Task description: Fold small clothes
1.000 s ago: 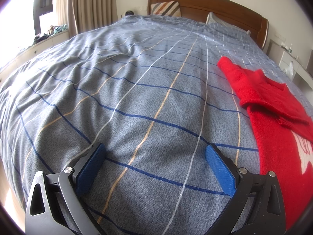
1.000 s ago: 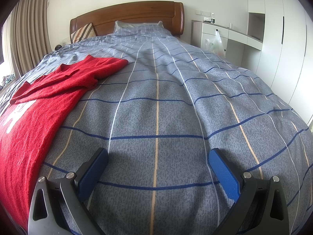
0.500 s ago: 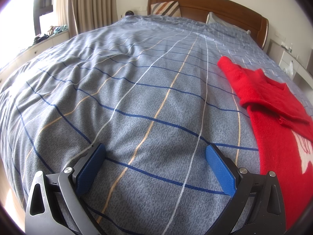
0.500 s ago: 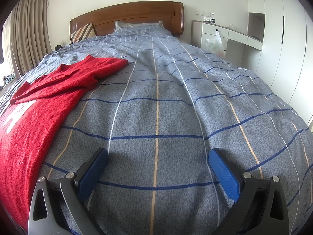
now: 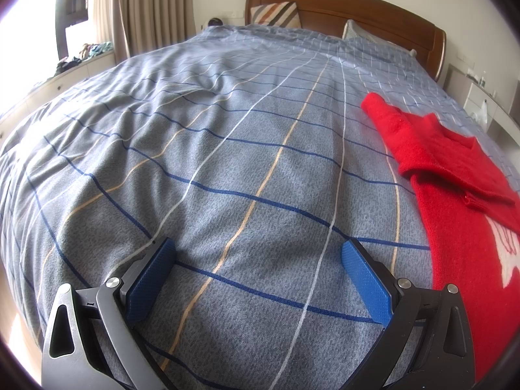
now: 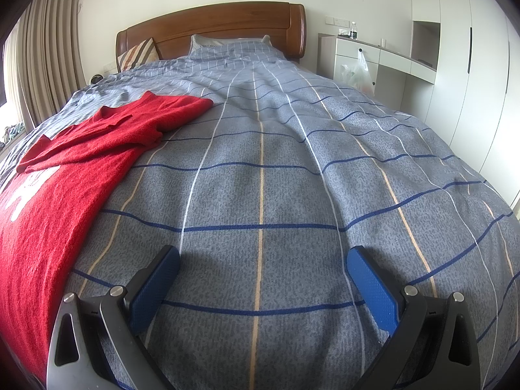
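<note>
Presently both the left gripper (image 5: 256,253) and right gripper (image 6: 263,260) stand wide apart, empty, flanking the red knitted sweater (image 5: 455,201) on the grey checked duvet (image 6: 292,162). Recommend each pinching a hem corner squarely.

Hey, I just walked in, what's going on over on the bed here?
A person is holding a gripper in each hand over a bed with a grey checked cover. A red sweater lies spread out between them, its sleeves folded across the chest. The left gripper and right gripper are both open, holding nothing, and neither touches the sweater.
</note>
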Demonstrator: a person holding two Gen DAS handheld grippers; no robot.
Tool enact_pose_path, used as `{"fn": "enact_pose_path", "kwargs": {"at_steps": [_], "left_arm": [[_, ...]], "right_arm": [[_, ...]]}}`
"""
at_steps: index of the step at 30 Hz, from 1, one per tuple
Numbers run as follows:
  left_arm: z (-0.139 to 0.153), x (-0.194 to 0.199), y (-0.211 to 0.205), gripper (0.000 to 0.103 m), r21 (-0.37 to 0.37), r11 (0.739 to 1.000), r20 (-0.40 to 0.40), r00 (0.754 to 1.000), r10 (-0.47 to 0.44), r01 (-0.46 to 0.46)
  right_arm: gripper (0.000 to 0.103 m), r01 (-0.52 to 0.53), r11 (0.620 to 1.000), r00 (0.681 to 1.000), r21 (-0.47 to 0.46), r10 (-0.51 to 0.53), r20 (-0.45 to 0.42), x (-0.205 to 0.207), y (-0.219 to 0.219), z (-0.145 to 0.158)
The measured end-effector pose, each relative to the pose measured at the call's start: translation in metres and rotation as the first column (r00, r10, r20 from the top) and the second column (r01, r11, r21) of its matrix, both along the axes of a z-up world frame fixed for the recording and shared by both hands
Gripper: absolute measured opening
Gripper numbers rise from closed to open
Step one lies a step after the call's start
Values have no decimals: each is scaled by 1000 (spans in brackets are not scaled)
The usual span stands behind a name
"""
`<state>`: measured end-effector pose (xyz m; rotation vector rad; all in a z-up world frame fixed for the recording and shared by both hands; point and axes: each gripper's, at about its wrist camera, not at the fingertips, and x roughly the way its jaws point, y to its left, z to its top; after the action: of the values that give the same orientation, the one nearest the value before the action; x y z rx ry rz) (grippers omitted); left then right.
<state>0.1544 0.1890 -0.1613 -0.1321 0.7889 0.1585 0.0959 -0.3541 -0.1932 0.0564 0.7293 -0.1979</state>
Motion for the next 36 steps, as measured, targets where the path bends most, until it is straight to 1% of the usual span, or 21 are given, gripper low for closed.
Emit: {"fn": "enact_pose_path", "kwargs": {"at_steps": [8,11,13,15,17,18,19,20,21,23,25,27,28,29,30,31,33,34,35,36], "left_arm": [[1,-1,0,102,-1,1000,-2,1000,0,0],[6,-5,-1,102,-10,1000,-13,1000,-8,8],[15,-19,0,102,-53,998,-2,999,-42,41],[27,-36,-2,102,-87,990,10,994,-107,107],[39,-54,-8,102,-101,978,2,983,-181,180],[43,-62,-11,102,-111,970,-11,976,-219,217],[43,-70,-15,102,-122,961,-31,967,-252,247],[43,-78,-19,102,-134,953,-57,958,-280,270],[42,-84,-23,102,-148,946,-81,949,-304,290],[40,-92,-34,102,-175,931,-132,930,-343,319],[30,-97,-45,101,-193,922,-184,911,-369,334],[20,-101,-54,100,-212,913,-232,889,-394,349],[15,-104,-59,99,-214,912,-250,883,-398,351],[11,-104,-60,94,-212,912,-264,878,-399,350],[7,-104,-62,87,-214,913,-281,873,-398,347],[3,-104,-63,84,-225,913,-305,866,-397,340],[-7,-103,-63,74,-274,906,-349,844,-406,323],[-11,-104,-63,72,-286,904,-362,838,-408,317],[-12,-104,-62,69,-282,906,-370,836,-406,316],[-12,-105,-62,66,-272,908,-372,835,-405,319]], "right_arm": [[102,-1,1000,1000,2,1,3,-1,0,0],[101,-7,1000,1000,9,7,3,-3,-1,3],[101,-15,1000,1000,10,15,-8,-7,0,11],[101,-35,999,999,14,35,8,-18,5,24],[101,-74,996,997,48,72,39,-37,16,39],[101,-124,989,992,84,122,28,-53,28,47],[101,-124,989,992,84,122,28,-53,28,47],[101,-182,977,983,113,183,7,-69,43,56],[101,-182,977,983,113,183,7,-69,43,56],[101,-242,959,970,147,244,3,-86,58,64],[101,-296,932,952,210,307,-19,-97,71,63],[101,-329,895,929,302,365,-69,-100,82,56],[101,-336,872,916,357,390,-89,-99,87,52],[99,-340,852,908,397,408,-99,-100,92,47],[98,-342,839,901,423,420,-105,-100,97,42],[95,-341,834,897,435,426,-115,-99,101,37],[88,-326,835,892,444,427,-147,-94,106,25],[82,-311,828,890,467,426,-163,-91,106,17],[75,-289,817,887,498,425,-183,-88,106,9],[72,-266,809,884,524,421,-202,-85,106,2]]}}
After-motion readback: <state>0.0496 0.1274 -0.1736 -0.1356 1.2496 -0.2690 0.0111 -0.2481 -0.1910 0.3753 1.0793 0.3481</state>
